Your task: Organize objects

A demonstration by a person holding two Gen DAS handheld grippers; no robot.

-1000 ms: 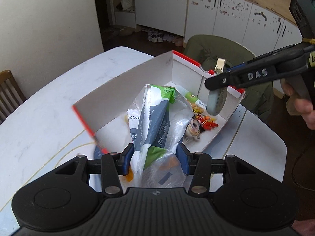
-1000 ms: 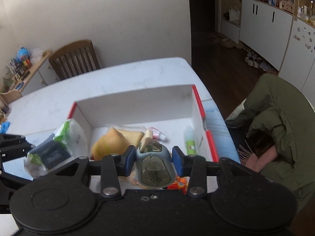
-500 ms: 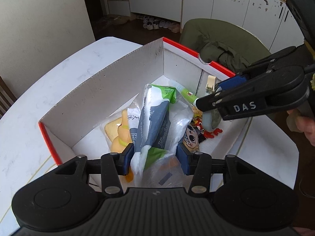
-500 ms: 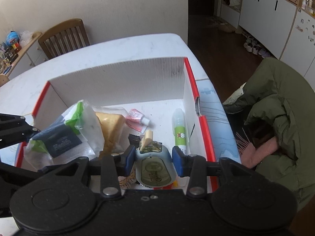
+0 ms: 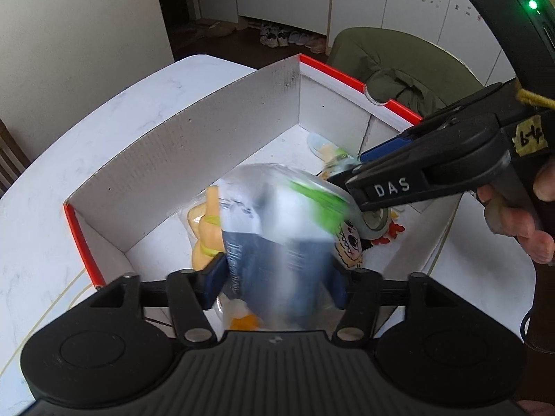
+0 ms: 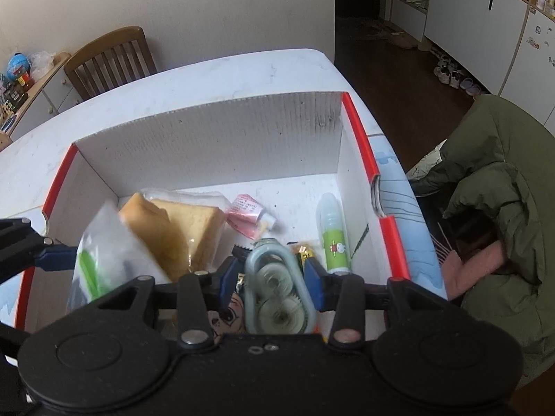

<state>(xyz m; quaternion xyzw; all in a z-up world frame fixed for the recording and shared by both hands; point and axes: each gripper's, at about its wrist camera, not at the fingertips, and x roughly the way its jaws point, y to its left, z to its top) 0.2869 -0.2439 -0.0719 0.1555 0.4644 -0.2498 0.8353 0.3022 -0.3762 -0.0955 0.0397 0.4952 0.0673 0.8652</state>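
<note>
Blurred plastic packet (image 5: 277,239) is slipping from the opening left gripper (image 5: 277,279) into the red-edged box (image 6: 215,138), lower than before. The right gripper (image 6: 274,274) is also opening, releasing the correction-tape dispenser (image 6: 275,294) there.

Both grippers are matte black plastic. The left gripper (image 5: 277,277) has blue pads on its fingers (image 5: 215,279), silver screws at the finger bases, a round disc moulded at each side, and a ribbed housing in the middle. The right gripper (image 6: 274,277) is built the same way. Seen from the left wrist, it (image 5: 373,204) bears white "DAS" lettering, a yellow tape label with handwriting, yellow cord, a green light and a black cable.
</note>
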